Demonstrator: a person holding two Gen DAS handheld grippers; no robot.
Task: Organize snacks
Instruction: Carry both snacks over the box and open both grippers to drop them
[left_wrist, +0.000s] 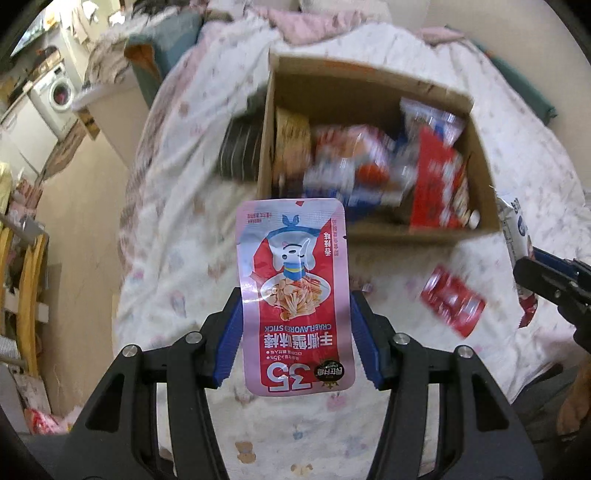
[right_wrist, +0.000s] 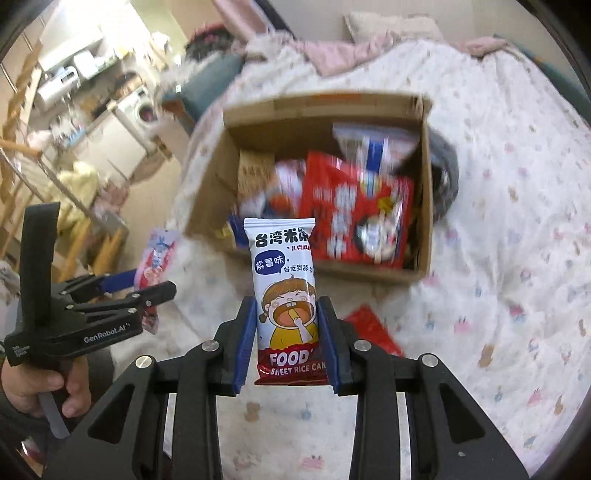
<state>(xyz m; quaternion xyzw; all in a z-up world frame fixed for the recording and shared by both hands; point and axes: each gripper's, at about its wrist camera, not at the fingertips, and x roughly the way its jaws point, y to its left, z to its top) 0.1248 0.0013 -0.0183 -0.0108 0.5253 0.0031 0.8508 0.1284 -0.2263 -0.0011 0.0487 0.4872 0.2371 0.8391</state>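
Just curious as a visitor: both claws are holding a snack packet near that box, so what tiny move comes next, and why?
Probably carry both forward over the cardboard box and let go. The left claw grips the crab stick pouch, the right claw the rice cake packet, and the box ahead already holds other snacks.

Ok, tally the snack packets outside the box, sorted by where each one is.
In the left hand-held gripper: 1, the pink crab stick pouch
In the right hand-held gripper: 1, the white rice cake bar
Loose on the bedspread: 1, a red packet
Total: 3
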